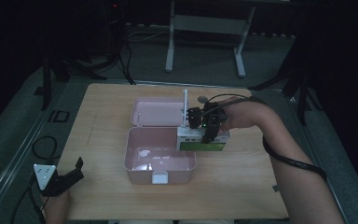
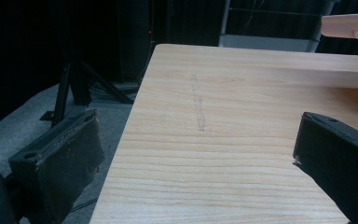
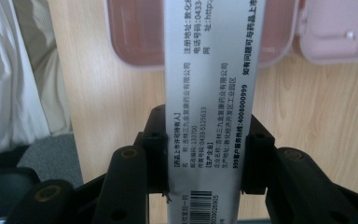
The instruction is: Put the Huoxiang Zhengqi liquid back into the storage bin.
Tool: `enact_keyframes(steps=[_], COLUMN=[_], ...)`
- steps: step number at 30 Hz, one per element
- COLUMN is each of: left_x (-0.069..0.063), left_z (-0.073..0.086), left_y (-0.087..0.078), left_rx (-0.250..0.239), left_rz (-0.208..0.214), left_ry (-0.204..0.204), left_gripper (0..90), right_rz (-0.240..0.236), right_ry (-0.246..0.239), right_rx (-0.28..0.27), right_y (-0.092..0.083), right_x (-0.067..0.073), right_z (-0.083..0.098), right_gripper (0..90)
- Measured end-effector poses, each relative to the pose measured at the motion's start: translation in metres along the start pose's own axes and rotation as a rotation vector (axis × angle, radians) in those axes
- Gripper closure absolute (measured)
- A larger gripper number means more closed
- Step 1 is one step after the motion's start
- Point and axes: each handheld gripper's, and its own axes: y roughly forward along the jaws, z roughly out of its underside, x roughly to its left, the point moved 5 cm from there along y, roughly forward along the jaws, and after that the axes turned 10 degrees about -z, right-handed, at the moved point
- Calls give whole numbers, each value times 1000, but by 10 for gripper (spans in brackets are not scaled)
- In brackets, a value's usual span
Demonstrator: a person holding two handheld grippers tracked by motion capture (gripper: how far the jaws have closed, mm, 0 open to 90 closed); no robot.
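Light wooden table (image 1: 242, 186): your landmark, carrying everything here.

Pink plastic lunch-box style container (image 1: 160, 161), lid (image 1: 156, 112) hinged open and lying flat behind it, sits mid-table. Inside looks bare apart from a pale glint on the floor; can't tell what that is.

White and green printed cardboard carton (image 1: 202, 140): held just above the container's right rim, partly over the opening, not yet inside. In the right gripper view its white printed face (image 3: 209, 93) runs up between the jaws.

Your right gripper (image 1: 204, 122): jaws pinch the carton from both sides.

Your left gripper (image 1: 60, 179): at the table's near-left corner, jaws spread wide, nothing between them.

Judgement: carton picked, placing likely underway. Lowering, release and perhaps closing the lid remain.
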Motion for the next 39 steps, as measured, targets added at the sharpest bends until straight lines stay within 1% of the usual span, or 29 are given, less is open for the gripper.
enact_keyframes(steps=[5,13,14,19,22,26,28,31,35,39], left_x=[0,0,0,0,0,0,1,0,1,1], left_z=[0,0,0,0,0,0,0,0,0,0], left_y=[0,0,0,0,0,0,0,0,0,0], left_rx=[0,-2,-2,-4,-3,-3,-4,-4,-2,-1], left_rz=[1,1,1,2,2,2,2,2,2,3], left_ry=[-1,-2,-2,0,-2,-3,-4,-3,-4,-4], left_gripper=[13,13,13,14,13,13,14,13,14,13], right_rz=[-11,-21,-21,-22,-31,-28,-38,-38,-42,-55], right_ry=[-16,-54,-54,-76,-80,-83,-87,-96,-107,-101], right_rx=[0,3,3,-6,-13,-12,-20,-22,-13,-11], right_y=[4,8,8,9,11,14,17,21,31,42], right_x=[-2,0,0,1,2,2,3,4,3,1], right_z=[-17,-42,-42,-60,-69,-75,-81,-86,-90,-92], right_gripper=[621,621,621,621,621,621,621,621,621,621])
